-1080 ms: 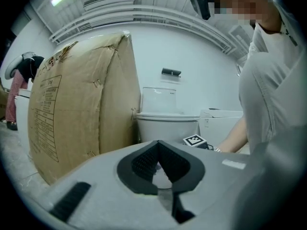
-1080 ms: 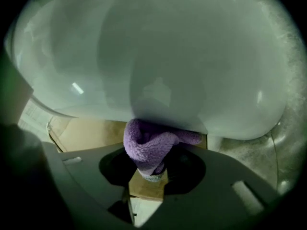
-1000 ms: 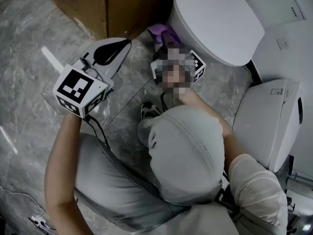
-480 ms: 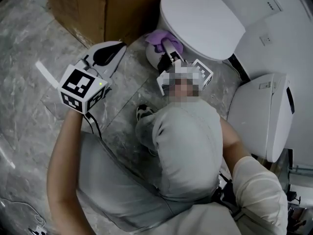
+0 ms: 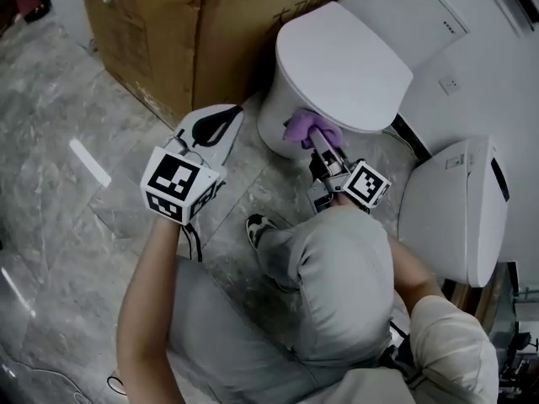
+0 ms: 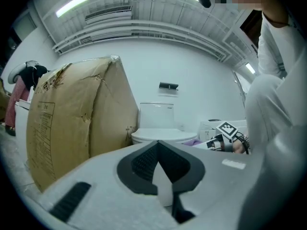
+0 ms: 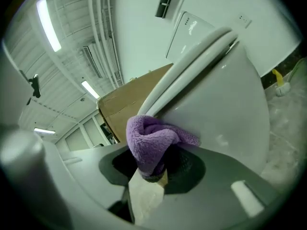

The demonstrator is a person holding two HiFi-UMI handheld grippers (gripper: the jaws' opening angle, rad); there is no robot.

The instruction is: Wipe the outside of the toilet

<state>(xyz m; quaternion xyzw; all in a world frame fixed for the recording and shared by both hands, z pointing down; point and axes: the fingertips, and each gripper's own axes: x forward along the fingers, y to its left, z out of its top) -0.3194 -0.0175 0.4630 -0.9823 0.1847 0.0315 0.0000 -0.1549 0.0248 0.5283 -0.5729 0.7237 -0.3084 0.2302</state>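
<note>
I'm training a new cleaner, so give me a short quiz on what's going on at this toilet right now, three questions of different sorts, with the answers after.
1. True or false: the right gripper is shut on the purple cloth.
2. The cloth is pressed against: A) the outer wall of the toilet bowl, just under the seat rim; B) the floor; C) the tank.
3. What does the left gripper hold?

Key: 1 true. 2 A. 3 Nothing; its jaws are together and it hangs off to the side of the bowl.
</note>
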